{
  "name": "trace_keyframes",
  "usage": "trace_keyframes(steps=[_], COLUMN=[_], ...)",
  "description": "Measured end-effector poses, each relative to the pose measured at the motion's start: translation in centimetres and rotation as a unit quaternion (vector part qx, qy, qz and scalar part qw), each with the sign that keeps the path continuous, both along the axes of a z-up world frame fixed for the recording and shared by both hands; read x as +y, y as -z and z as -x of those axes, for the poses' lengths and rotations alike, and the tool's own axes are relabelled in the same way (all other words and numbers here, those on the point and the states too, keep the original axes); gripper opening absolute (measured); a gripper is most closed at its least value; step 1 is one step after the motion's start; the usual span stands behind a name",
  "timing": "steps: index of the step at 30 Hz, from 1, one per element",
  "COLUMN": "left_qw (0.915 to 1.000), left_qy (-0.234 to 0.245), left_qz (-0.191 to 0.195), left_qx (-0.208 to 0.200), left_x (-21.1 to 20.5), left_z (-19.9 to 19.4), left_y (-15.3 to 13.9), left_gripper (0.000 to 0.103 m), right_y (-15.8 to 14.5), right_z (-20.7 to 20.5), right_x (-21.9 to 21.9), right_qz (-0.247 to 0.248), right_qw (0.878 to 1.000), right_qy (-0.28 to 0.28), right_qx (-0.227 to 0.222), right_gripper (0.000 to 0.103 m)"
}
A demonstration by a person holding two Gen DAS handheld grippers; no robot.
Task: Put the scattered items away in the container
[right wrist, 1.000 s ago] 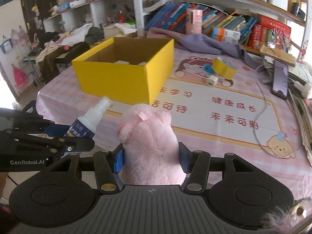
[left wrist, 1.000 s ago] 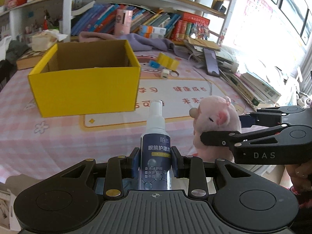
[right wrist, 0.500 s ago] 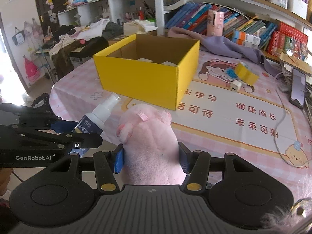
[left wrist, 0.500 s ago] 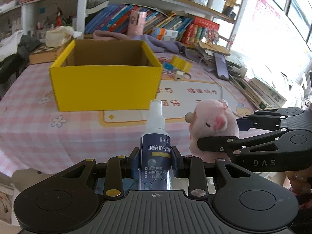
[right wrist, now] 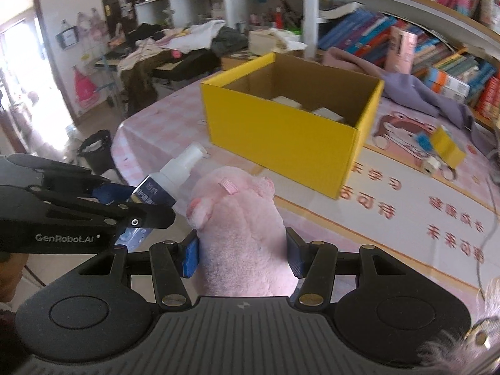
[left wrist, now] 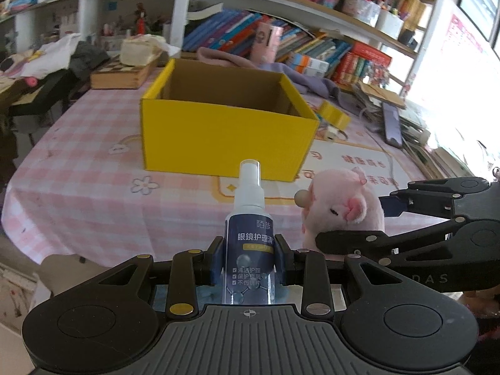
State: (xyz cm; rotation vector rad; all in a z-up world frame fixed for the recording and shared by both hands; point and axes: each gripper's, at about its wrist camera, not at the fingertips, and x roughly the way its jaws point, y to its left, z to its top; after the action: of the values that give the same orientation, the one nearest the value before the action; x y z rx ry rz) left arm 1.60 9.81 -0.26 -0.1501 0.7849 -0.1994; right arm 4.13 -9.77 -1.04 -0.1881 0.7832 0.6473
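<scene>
The yellow box (left wrist: 228, 143) stands open-topped on the table (left wrist: 78, 193), which wears a pink checked cloth, back from the near edge and toward the table's far side where a shelf of books (left wrist: 312, 47) runs along the wall. In the right wrist view two pale, flat items (right wrist: 326, 113) lie on the box floor against its far wall; what they are cannot be told.

The left gripper (left wrist: 249, 259) is clamped on a spray bottle (left wrist: 250, 234), dark blue with a white nozzle, held upright off the table in front of its near edge. Its pads press the bottle's sides.

The right gripper (right wrist: 242, 254) is closed on a pink plush pig (right wrist: 240, 237), squeezing the soft body between blue pads, also in the air before the near edge and just beside the bottle.

On the table past the box's right corner lie a yellow tape roll (right wrist: 447, 147) and a small white block (right wrist: 432, 164), with a purple cloth (right wrist: 406, 90) behind them. A dark phone (left wrist: 393, 125) rests near the right edge.
</scene>
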Motion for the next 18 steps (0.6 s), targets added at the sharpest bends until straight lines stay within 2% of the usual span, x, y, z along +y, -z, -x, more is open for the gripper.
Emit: trace_keyframes(steps=[7, 12, 18], left_qw=[0.9998, 0.9991, 0.9973], left_qy=[-0.019, -0.024, -0.019], left_qz=[0.001, 0.006, -0.008], left_qx=[-0.011, -0.033, -0.07], left_x=[1.2, 1.6, 1.4], left_z=[-1.4, -3.6, -7.7], left_y=[-0.9, -2.6, -5.2], left_gripper=[0.031, 0.031, 0.031], right_y=[-0.4, -2.1, -4.6], right_z=[-1.4, -3.6, -8.0], right_x=[1.3, 1.4, 1.1], right_qz=[-0.009, -0.024, -0.055], right_qw=[0.999, 0.997, 0.992], right_qy=[-0.028, -0.028, -0.013], right_qx=[-0.02, -0.066, -0.11], right_gripper=[0.052, 0.052, 0.051])
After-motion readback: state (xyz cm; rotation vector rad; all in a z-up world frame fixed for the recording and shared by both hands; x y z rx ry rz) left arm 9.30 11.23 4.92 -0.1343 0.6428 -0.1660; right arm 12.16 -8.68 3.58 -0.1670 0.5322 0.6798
